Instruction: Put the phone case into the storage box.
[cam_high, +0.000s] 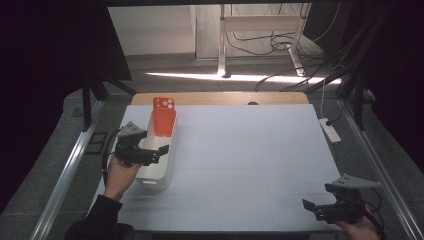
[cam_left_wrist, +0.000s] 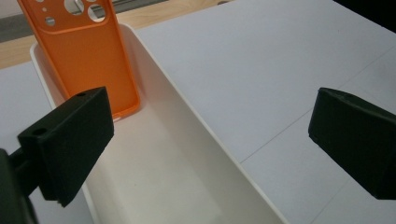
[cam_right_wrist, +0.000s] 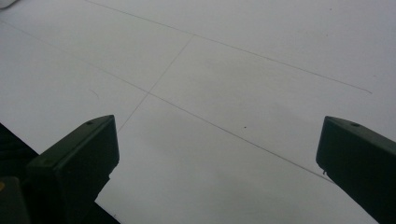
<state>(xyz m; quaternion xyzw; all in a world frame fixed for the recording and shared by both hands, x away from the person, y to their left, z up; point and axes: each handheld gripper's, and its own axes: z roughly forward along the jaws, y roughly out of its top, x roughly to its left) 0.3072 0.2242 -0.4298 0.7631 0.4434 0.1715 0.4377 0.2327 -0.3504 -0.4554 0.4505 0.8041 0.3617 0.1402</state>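
An orange phone case (cam_high: 164, 119) (cam_left_wrist: 88, 51) leans upright against the far end of a long white tray (cam_high: 159, 170) (cam_left_wrist: 196, 140) at the table's left. My left gripper (cam_high: 159, 152) (cam_left_wrist: 210, 144) hovers over the tray's near half, jaws wide apart and empty, one jaw above the tray's inside and the other above the white table surface. My right gripper (cam_high: 311, 206) (cam_right_wrist: 217, 158) rests low over the table's front right corner, also open, with bare white table (cam_right_wrist: 224, 84) between its jaws.
A white power strip (cam_high: 330, 129) lies at the table's right edge with cables trailing behind. A wooden strip (cam_high: 220, 98) runs along the table's far edge. Metal frame rails flank both sides. The white mat (cam_high: 250, 150) spreads between the grippers.
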